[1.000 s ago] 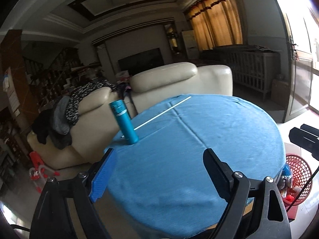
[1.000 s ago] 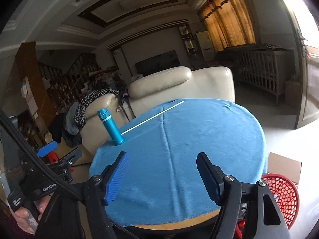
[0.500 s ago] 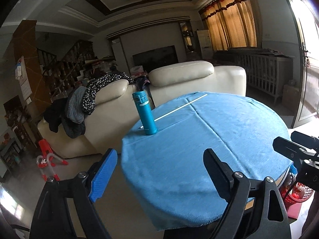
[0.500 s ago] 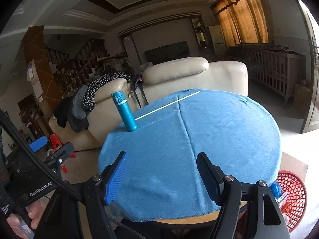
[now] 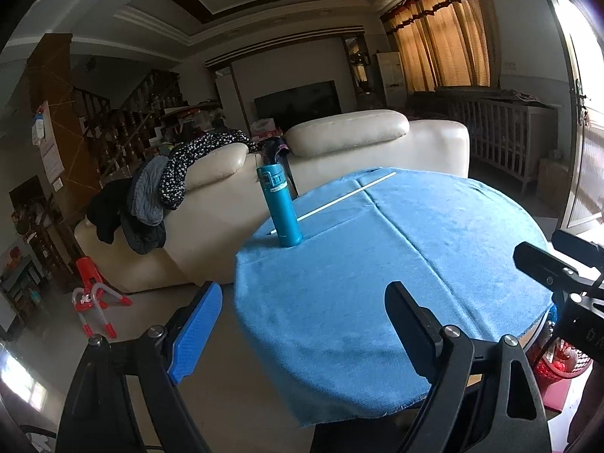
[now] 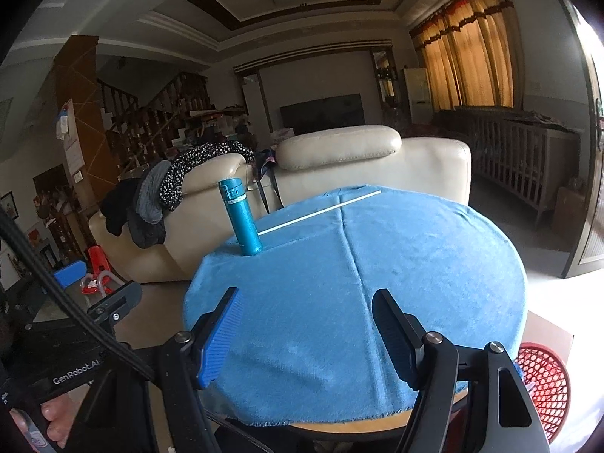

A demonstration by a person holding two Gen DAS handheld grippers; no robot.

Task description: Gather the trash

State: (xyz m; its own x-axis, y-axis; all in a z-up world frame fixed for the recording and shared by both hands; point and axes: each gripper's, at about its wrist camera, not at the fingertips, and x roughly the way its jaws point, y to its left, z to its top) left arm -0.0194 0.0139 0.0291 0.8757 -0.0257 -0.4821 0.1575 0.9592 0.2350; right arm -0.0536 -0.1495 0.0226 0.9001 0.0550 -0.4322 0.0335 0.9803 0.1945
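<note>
A round table with a blue cloth (image 5: pixel 396 264) (image 6: pixel 377 264) stands before me. On it a teal bottle (image 5: pixel 281 204) (image 6: pixel 241 217) stands upright at the far left, with a thin white stick (image 5: pixel 332 202) (image 6: pixel 321 209) lying behind it. A red mesh basket (image 6: pixel 543 385) (image 5: pixel 558 362) with some items in it sits on the floor at the table's right. My left gripper (image 5: pixel 302 332) is open and empty at the table's near left edge. My right gripper (image 6: pixel 305 336) is open and empty over the table's near edge.
A cream leather sofa (image 5: pixel 339 158) (image 6: pixel 339 166) with clothes draped over it stands behind the table. A red toy (image 5: pixel 90 290) lies on the floor at left. A cardboard sheet (image 6: pixel 547 332) lies by the basket. A crib (image 6: pixel 521 143) stands at the back right.
Both grippers have pulled back and swung left, so the table and bottle sit further right in view. Both stay open and empty.
</note>
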